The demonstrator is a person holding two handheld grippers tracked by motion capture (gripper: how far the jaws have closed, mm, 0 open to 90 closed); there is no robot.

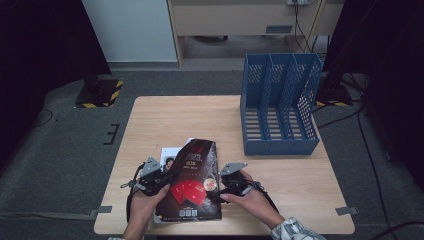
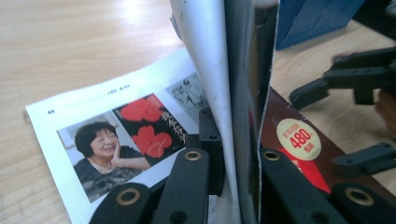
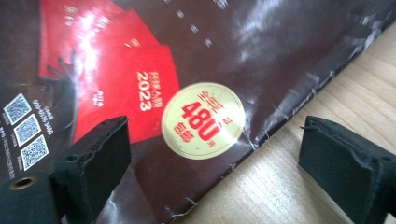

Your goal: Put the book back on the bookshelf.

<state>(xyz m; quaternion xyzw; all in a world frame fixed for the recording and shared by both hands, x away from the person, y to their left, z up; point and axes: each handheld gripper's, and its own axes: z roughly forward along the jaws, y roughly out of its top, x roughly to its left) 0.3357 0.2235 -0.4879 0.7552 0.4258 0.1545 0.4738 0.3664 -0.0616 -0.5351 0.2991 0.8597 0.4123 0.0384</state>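
Note:
A magazine with a dark brown and red cover lies at the table's near edge, with its left side raised. My left gripper is shut on that raised edge; in the left gripper view the jaws pinch the cover and a few pages upright. Below them an inner page with a portrait photo lies flat. My right gripper is open at the magazine's right edge. In the right gripper view its pads straddle the cover's edge by a round yellow sticker, touching nothing.
A blue slotted file organizer stands at the far right of the wooden table. The person's hands come in from the near edge. Dark floor and stands surround the table.

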